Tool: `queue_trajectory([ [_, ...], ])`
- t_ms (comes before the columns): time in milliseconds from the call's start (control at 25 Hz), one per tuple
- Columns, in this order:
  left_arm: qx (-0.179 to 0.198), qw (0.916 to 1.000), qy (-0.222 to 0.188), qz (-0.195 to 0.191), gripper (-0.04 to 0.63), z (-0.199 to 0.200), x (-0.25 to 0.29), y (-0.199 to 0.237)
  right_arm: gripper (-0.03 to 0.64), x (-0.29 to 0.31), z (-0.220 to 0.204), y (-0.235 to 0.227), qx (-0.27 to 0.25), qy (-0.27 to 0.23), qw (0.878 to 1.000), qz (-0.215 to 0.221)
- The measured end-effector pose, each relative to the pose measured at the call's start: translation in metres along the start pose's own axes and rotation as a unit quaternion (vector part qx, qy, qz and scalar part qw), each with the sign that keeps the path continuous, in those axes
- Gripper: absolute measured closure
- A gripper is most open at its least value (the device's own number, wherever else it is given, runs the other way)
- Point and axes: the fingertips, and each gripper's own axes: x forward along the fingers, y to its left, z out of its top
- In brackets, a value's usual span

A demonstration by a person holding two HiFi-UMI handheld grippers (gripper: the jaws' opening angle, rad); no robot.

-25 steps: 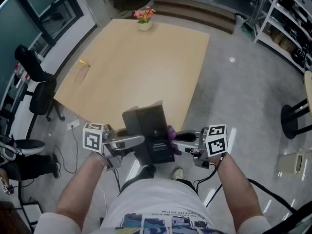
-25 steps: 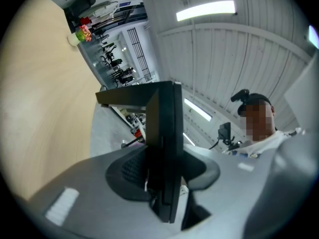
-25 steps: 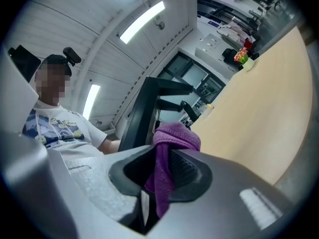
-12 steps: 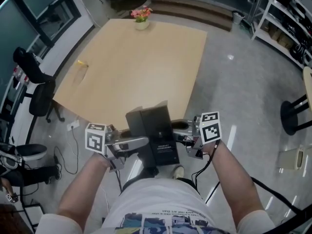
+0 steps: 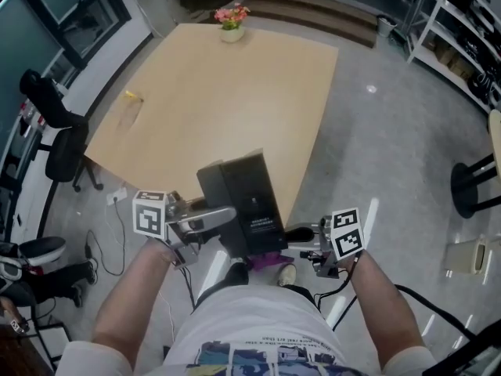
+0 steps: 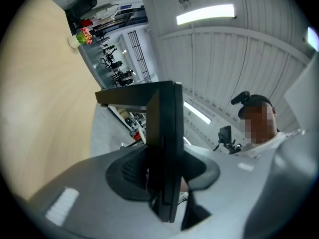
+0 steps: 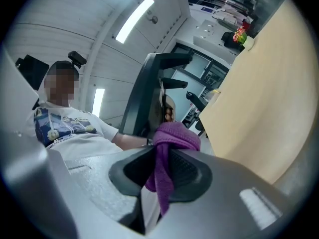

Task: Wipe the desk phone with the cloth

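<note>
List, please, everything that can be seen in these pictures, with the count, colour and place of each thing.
boxy black desk phone: one, black, held up near the table's near edge
soft purple cloth: one, purple, just below the phone's near end
light wooden table: one, tan, ahead of the person
pot of pink flowers: one, pale pot, table's far edge
small yellow item: one, table's left side, too small to identify
black office chair: at least one, left of the table
black round stool: one, floor at right
shelving: white, far right
left gripper: one, grey, clamped on the phone
right gripper: one, grey, pinching the cloth
bare forearms: two, bottom of head view
</note>
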Motion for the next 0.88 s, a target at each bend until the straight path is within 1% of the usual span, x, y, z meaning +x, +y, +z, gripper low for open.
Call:
queue_trajectory([
  [120,-0.001,1.0000,-0.002,0.001,0.416,0.003,-0.002,0.003,0.532,-0.013,-0.014,0.001,-0.002,0.005,0.999,-0.039],
  [200,-0.002,1.0000,-0.004,0.005,0.416,0.007,-0.001,0.005,0.531,-0.016,-0.018,0.007,-0.014,0.015,0.998,-0.060],
  [280,-0.006,0.9999,-0.012,0.004,0.416,0.012,-0.001,0.008,0.531,-0.008,-0.018,0.018,-0.030,0.023,0.997,-0.062],
  [400,-0.012,0.9996,-0.024,0.004,0.416,0.016,0.000,0.013,0.531,0.016,-0.015,0.032,-0.041,0.033,0.997,-0.054],
  [560,-0.014,0.9996,-0.020,0.017,0.416,0.018,-0.006,0.027,0.531,0.034,-0.013,0.027,-0.051,0.050,0.995,-0.066],
  [640,-0.019,0.9995,-0.015,0.020,0.416,0.015,-0.014,0.033,0.531,0.029,-0.012,0.022,-0.051,0.054,0.994,-0.079],
  [880,-0.026,0.9995,-0.004,0.017,0.416,0.010,-0.016,0.039,0.531,-0.010,-0.002,0.017,-0.052,0.051,0.989,-0.126],
])
